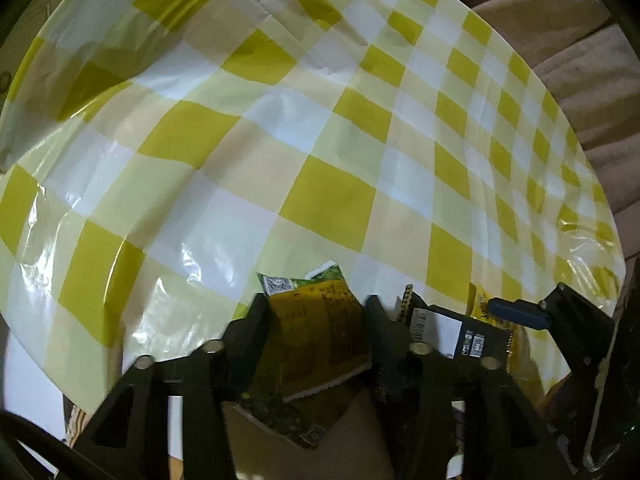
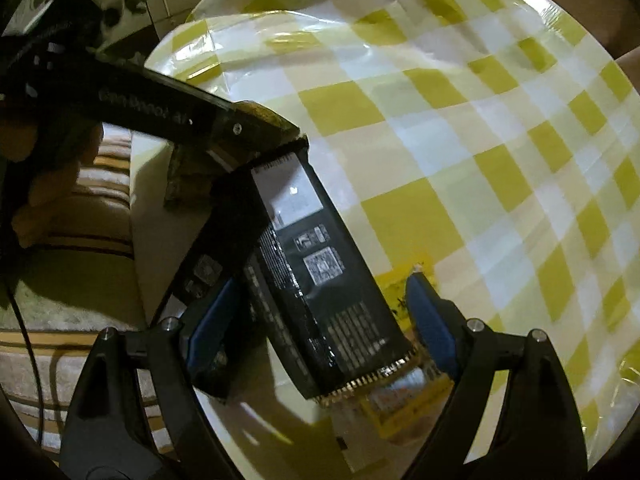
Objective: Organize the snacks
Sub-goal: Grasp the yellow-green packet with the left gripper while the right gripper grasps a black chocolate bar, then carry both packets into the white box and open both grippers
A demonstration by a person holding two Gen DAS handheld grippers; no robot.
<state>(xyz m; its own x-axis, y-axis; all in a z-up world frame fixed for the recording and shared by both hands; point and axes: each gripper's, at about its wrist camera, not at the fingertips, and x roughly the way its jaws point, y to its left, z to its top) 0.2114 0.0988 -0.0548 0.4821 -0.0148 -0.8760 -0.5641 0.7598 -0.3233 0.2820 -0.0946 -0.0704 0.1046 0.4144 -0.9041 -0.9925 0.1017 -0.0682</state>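
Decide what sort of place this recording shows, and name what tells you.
Probably a living room at home: a table under a yellow checked plastic cloth, a striped rug on the floor, and brown upholstered cushions like a sofa's.

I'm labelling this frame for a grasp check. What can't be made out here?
- Left wrist view: lower part of the green-yellow packet, behind the left gripper fingers.
- Right wrist view: print on the black packet, too small and blurred.
- Right wrist view: yellow packet, mostly under the black packet.
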